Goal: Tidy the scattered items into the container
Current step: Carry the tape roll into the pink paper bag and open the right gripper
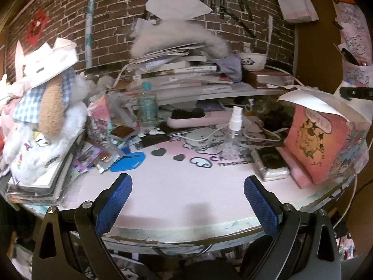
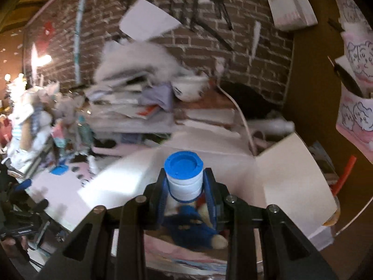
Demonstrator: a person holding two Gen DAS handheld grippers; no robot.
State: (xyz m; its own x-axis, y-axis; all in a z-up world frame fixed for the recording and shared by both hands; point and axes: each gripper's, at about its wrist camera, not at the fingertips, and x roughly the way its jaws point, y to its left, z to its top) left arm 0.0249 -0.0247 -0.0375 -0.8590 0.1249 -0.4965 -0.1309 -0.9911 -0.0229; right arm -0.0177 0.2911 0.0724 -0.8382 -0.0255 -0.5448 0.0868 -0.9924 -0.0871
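My left gripper (image 1: 187,186) is open and empty, low over the front of the pink desk mat (image 1: 186,182). Ahead of it stand a clear spray bottle (image 1: 233,128), a pink hairbrush (image 1: 195,117) and a blue-capped water bottle (image 1: 146,107). The pink illustrated box (image 1: 326,144) with open white flaps stands at the right. My right gripper (image 2: 186,186) is shut on a white roll with a blue cap (image 2: 184,177), held above the open box (image 2: 291,175). A blue plush toy (image 2: 193,228) lies inside the box below it.
A plush dog (image 1: 49,121) sits on stacked books at the left. Snack packets and a blue tag (image 1: 128,161) lie beside it. A pile of books (image 1: 177,74), a panda bowl (image 1: 253,60) and white cables (image 1: 256,135) fill the back by the brick wall. A phone (image 1: 270,161) leans by the box.
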